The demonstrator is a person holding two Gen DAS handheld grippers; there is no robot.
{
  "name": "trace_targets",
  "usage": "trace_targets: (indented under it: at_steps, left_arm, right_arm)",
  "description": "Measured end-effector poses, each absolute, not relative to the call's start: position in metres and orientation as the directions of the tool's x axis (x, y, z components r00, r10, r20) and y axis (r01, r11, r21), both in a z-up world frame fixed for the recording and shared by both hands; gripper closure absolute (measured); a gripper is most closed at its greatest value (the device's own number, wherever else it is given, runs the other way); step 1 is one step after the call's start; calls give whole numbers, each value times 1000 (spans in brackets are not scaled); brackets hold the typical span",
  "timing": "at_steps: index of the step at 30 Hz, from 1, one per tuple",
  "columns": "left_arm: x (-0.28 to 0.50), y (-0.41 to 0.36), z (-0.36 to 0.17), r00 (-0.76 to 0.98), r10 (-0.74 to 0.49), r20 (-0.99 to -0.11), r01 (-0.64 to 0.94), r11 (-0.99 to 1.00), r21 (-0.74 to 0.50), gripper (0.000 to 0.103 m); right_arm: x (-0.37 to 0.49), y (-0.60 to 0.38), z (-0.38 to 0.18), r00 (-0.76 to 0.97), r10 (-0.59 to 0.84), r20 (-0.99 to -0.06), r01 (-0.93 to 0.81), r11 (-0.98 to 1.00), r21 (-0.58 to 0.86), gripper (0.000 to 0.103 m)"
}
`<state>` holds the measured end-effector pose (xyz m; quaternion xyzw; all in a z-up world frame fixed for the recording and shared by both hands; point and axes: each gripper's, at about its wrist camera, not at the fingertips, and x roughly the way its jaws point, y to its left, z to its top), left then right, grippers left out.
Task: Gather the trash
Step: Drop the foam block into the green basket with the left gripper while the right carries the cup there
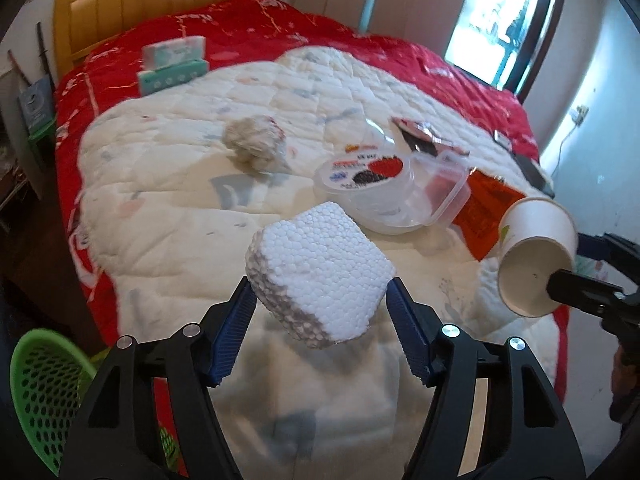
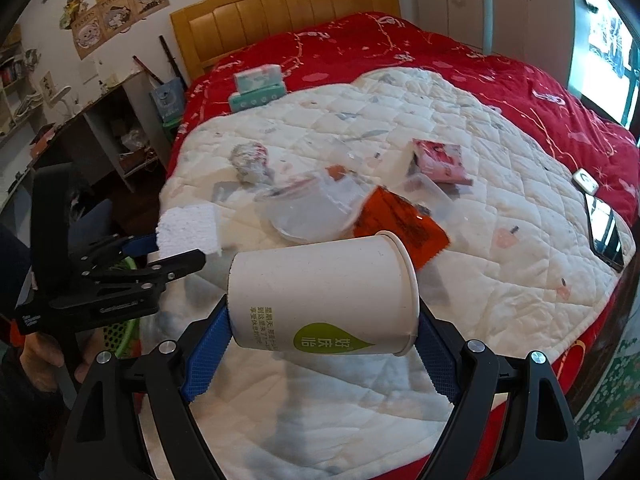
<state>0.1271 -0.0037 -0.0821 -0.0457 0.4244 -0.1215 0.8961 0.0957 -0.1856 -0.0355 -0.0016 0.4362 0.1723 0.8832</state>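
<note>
The left gripper (image 1: 320, 312) was clenched on a white foam block (image 1: 320, 276), with one blue pad (image 1: 236, 332) against each side of it, and the block was lifted above the white quilt (image 1: 168, 184). The right gripper (image 2: 324, 332) grasped a paper cup (image 2: 320, 296) that lay sideways between its pads, bottom to the left and rim to the right. The cup was white with a green drop-shaped mark and some printed text on its wall. In the left wrist view the same cup (image 1: 536, 256) appeared at the right edge, its open mouth turned toward the camera and one black finger reaching into it.

The quilt lay over a red bedcover (image 2: 460, 60) on a bed with a yellow wooden headboard (image 2: 280, 8). More trash was still spread on the quilt: a crumpled grey paper ball (image 1: 256, 144), a round clear plastic tub with a printed lid (image 1: 364, 176), a clear plastic box (image 1: 444, 192) just beside it, an orange wrapper (image 2: 396, 224) and a pink packet (image 2: 440, 160). A green tissue pack (image 1: 172, 64) stood near the headboard. A phone (image 2: 604, 228) lay at the right edge of the bed. A green plastic basket (image 1: 44, 380) with holes was below the bed, at the lower left of the left wrist view.
</note>
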Motion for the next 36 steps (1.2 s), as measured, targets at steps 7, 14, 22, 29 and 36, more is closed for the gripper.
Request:
trace_targets:
  at_steps: [7,14,22,29,36]
  left_arm:
    - [81,55,-58,674,-172,-718,49,981,-190,37]
    - [39,129,-60,669,-11,-743,-144,979,-144,37]
    - [18,196,-102,565,75,-822,-320,938,-135,35]
    - [12,225,-130,510,92,-855,-401,905,-142,24]
    - [-16,248,-125,521,120,-845,-455,877,-156,24]
  right_arm:
    - [86,-147,-23,553,363,-750,-388,909,154,22]
    - [83,-101,-19,524,418,-742,-470,869,158,22]
    - [81,-45,-20,475,463,-748,-558,816,151,22]
    - [78,-11,-24,436,486,-758,-606,781,152,22]
    - [75,21,-33,383,513,-768,-654,738,167,22]
